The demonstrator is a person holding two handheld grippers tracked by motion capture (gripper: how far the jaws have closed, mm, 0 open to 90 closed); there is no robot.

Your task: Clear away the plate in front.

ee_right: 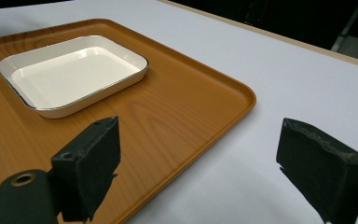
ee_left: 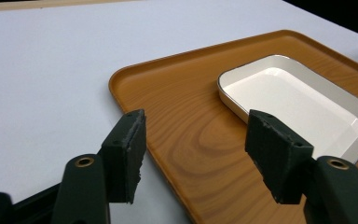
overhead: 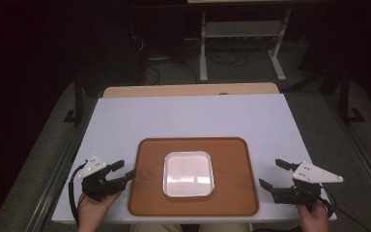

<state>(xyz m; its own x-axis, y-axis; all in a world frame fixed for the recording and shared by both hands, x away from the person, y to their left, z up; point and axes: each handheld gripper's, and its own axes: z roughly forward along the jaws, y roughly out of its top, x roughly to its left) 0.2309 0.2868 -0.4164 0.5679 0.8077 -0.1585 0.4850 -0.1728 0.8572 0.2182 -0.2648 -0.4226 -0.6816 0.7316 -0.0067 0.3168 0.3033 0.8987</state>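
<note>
A brown wooden tray [overhead: 232, 159] lies on the white table near the front edge, with a white square dish [overhead: 188, 174] in its middle. My left gripper [overhead: 124, 169] sits just off the tray's left edge, open. In the left gripper view its jaws [ee_left: 196, 119] stand wide apart above the tray's rim [ee_left: 182, 93], and the dish [ee_left: 289, 98] lies beyond them. My right gripper [overhead: 270, 172] rests off the tray's right edge, also open. The right gripper view has its jaws [ee_right: 200, 126] spread over the tray's corner [ee_right: 177, 102], the dish [ee_right: 70, 74] farther left.
The white tabletop [overhead: 193, 116] stretches bare behind the tray to a light wooden strip [overhead: 188, 90] at the back. Beyond it are a dark floor, cables and a metal stand [overhead: 241, 34]. A hand holds each gripper at the table's front edge.
</note>
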